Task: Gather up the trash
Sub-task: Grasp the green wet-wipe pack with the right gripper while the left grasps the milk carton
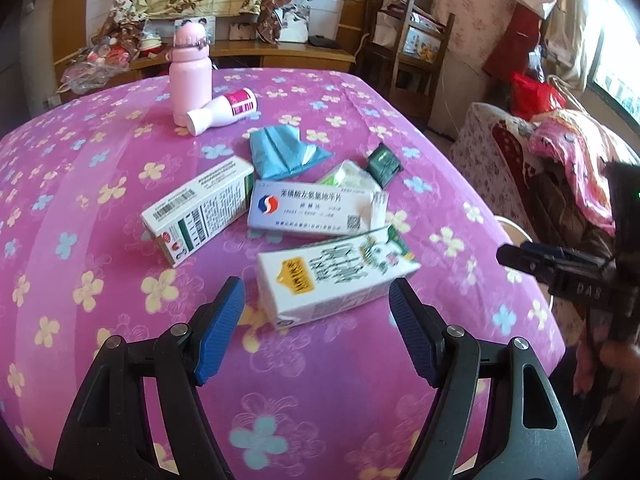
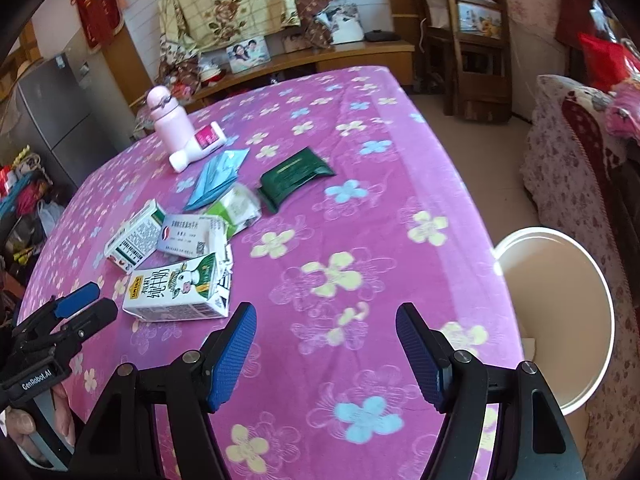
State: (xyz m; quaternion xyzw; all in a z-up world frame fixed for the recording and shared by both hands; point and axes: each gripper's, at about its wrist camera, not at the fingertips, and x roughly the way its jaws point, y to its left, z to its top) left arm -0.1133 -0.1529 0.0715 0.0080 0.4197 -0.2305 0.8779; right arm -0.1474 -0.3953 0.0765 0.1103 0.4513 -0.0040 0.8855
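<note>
Both pairs of jaws are standing apart with nothing between the blue pads. I am holding my left gripper (image 1: 316,312) just short of the milk carton (image 1: 332,276), pointing down at the table (image 1: 100,320); my right gripper (image 2: 326,344) is hanging over bare cloth near the table's right edge, beside the white bin (image 2: 560,320) on the floor.

Trash is lying in a loose cluster around the middle of the pink flowered cloth. Nearest to me, the milk carton is lying on its side — white with green print and a yellow badge, its top torn open. Behind it a flat white medicine box (image 1: 316,208) is resting against a second box with a barcode (image 1: 200,212), which is tipped on one long face. Further back are lying a crumpled green-and-white wrapper (image 1: 348,178), a folded blue plastic bag (image 1: 284,152) and a dark green foil packet (image 1: 383,163). A small white bottle with a magenta label (image 1: 224,112) is lying toppled against an upright pink flask (image 1: 190,76); I am judging the flask a keeper, not rubbish.

Judging by the layout, the carton is the likely first pick, since my left jaws are already framing it; the bin is waiting open-mouthed below the table edge — close to my right side, so dropping should be short work.
</note>
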